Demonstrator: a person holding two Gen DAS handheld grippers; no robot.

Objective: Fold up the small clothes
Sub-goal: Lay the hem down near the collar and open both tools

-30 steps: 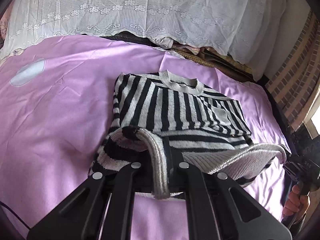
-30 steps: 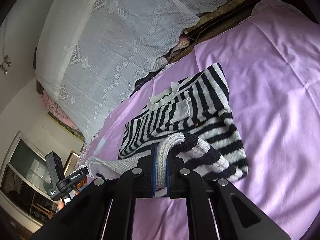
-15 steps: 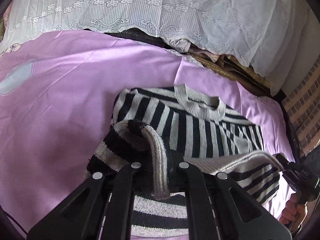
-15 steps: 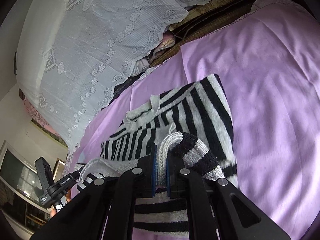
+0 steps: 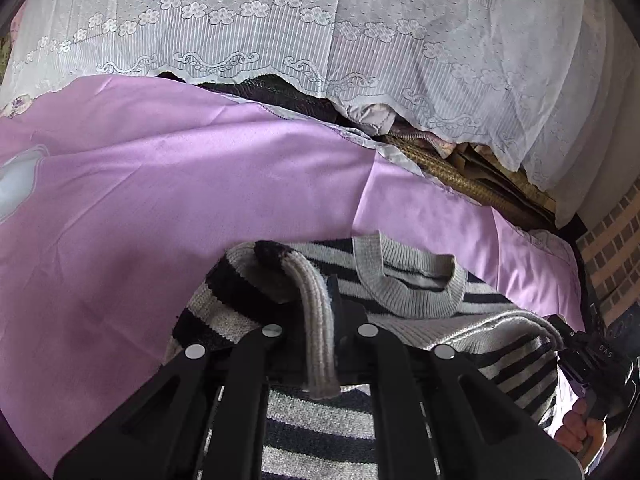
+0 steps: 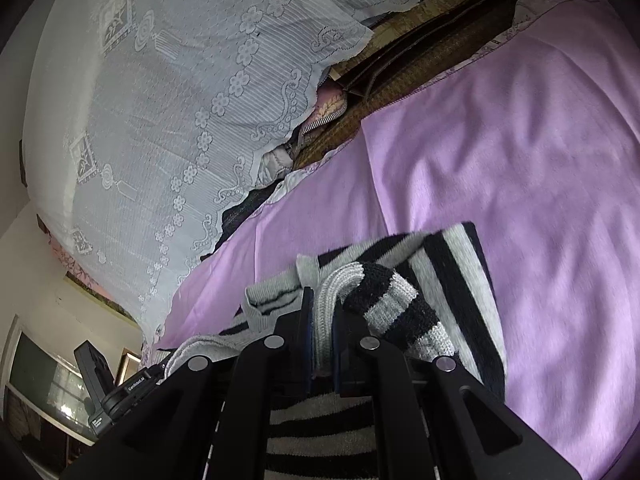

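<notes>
Left wrist: striped sweater's (image 5: 420, 292) hem now nearer its collar (image 5: 408, 280).

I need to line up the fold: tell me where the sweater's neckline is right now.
In the left wrist view the grey ribbed neckline lies just beyond the left gripper, right of centre, on the purple sheet.

Black left gripper (image 5: 320, 320) and right gripper (image 6: 322, 332), round silver screws.

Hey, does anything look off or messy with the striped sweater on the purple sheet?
Nothing stands out. The striped sweater is mid-fold; left gripper and right gripper each pinch its ribbed hem. The purple sheet lies smooth.
</notes>
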